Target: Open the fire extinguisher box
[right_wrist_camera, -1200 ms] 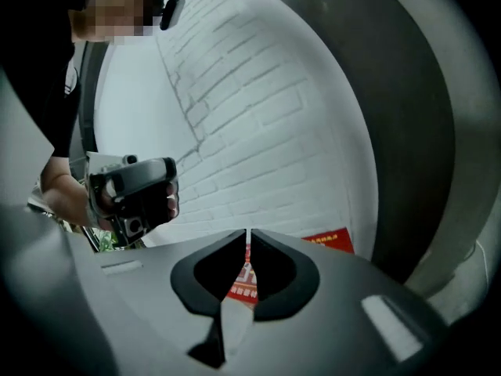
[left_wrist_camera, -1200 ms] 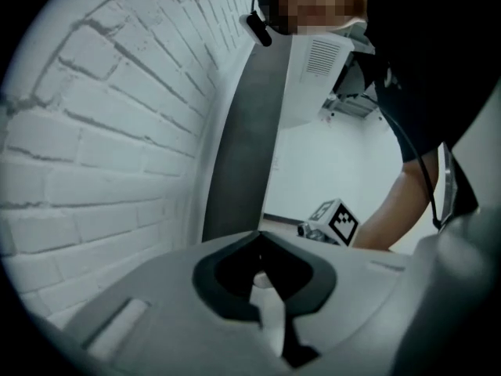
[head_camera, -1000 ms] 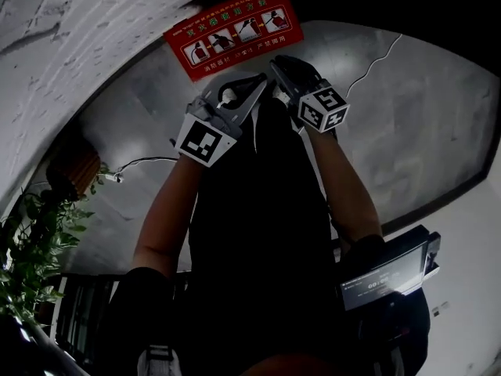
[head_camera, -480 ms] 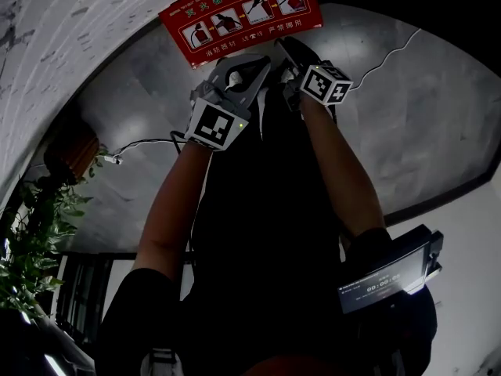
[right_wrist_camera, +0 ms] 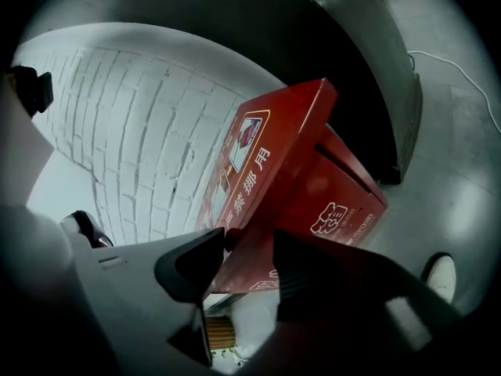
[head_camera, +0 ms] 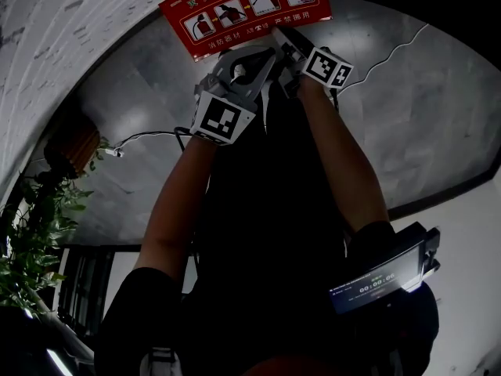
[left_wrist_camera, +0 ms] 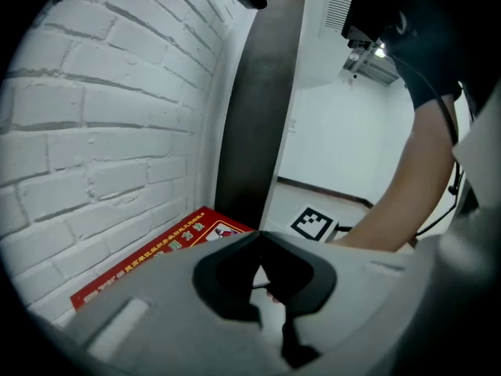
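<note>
The red fire extinguisher box [head_camera: 243, 10] stands against a white brick wall, its lid printed with instruction pictures. In the right gripper view the lid [right_wrist_camera: 266, 155] is tilted up off the box body [right_wrist_camera: 344, 202]. My right gripper [right_wrist_camera: 249, 253] is at the lid's front edge. Its jaws are opening, and the red edge lies between them without being pinched. In the head view it [head_camera: 286, 37] reaches the box from the right. My left gripper [head_camera: 266, 53] hovers just beside it, shut and empty, with the lid [left_wrist_camera: 156, 261] below its tips [left_wrist_camera: 259, 237].
A dark pillar [left_wrist_camera: 254, 100] rises next to the brick wall [right_wrist_camera: 133, 131]. A white cable [head_camera: 149, 139] trails over the grey floor, and a leafy plant [head_camera: 31, 241] stands at the left. A device with a lit display [head_camera: 380, 276] hangs at the person's right side.
Both grippers have moved forward together to the box, and the red lid label has come further into the head view.
</note>
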A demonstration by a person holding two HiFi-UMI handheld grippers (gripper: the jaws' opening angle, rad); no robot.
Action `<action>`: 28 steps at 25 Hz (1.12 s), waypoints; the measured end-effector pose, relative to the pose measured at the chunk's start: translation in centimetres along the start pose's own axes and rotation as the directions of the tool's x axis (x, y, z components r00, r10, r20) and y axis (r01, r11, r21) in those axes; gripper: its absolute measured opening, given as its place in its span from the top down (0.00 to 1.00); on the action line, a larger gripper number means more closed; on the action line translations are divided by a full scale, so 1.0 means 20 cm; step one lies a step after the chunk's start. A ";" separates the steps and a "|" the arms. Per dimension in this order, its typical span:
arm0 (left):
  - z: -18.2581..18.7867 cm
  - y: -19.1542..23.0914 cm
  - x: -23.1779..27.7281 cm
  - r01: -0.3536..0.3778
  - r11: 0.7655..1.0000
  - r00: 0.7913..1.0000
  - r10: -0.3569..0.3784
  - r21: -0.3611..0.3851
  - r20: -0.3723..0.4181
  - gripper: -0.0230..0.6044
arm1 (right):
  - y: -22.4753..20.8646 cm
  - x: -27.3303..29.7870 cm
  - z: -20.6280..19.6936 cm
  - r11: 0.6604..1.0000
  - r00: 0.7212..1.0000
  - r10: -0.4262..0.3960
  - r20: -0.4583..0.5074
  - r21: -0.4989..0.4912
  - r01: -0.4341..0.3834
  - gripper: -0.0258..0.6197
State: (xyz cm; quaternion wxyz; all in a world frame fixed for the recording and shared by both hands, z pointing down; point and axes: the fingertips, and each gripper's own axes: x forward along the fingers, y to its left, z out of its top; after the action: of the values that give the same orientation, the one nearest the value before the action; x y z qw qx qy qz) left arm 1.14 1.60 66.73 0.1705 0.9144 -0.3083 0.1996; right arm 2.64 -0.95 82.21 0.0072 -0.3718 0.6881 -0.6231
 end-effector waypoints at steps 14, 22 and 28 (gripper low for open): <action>0.07 -0.03 0.03 0.002 1.000 1.000 -0.002 -0.004 0.013 0.96 | 0.19 -0.08 0.04 0.996 0.996 0.077 0.045 0.047 -0.079 0.77; 0.23 -0.14 -0.08 -0.008 1.000 0.999 0.007 0.010 0.054 0.96 | 0.58 -0.24 0.19 0.976 0.982 0.168 0.082 -0.151 -0.154 0.78; 0.43 -0.01 -0.21 -0.059 0.998 0.989 0.060 -0.011 0.137 0.96 | 0.90 -0.11 0.40 0.891 0.983 0.182 0.017 -0.426 -0.158 0.82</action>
State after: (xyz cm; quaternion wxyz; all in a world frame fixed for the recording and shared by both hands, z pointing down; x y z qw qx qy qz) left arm 0.34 0.11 57.27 0.1461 0.9156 -0.3474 0.1399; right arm -0.99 -7.63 63.97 0.0003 -0.3204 0.8359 -0.4456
